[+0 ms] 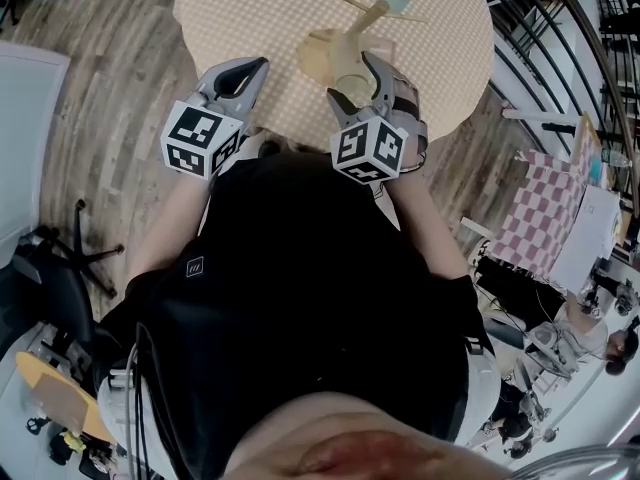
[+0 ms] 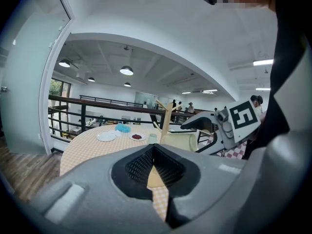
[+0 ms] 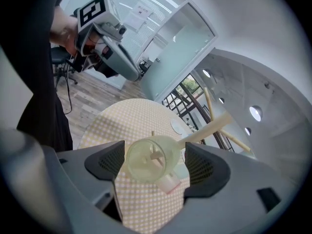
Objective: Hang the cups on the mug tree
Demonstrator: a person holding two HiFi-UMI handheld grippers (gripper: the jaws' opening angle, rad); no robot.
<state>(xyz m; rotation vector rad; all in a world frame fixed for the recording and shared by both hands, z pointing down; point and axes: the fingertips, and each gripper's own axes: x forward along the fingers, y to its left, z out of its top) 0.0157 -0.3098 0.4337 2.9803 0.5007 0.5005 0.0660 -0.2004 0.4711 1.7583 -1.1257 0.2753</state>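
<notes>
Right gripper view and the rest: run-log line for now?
left gripper: shut, empty | right gripper: open, cup between fingers, not clamped | cup: mouth toward gripper, at tree | hung: cannot tell

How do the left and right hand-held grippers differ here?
The left hand-held gripper has its jaw tips together with nothing between; the right hand-held gripper stands open around the pale cup, pads clear of it. The right one reaches the mug tree; the left one sits back from it. Both hover over the checked table.
</notes>
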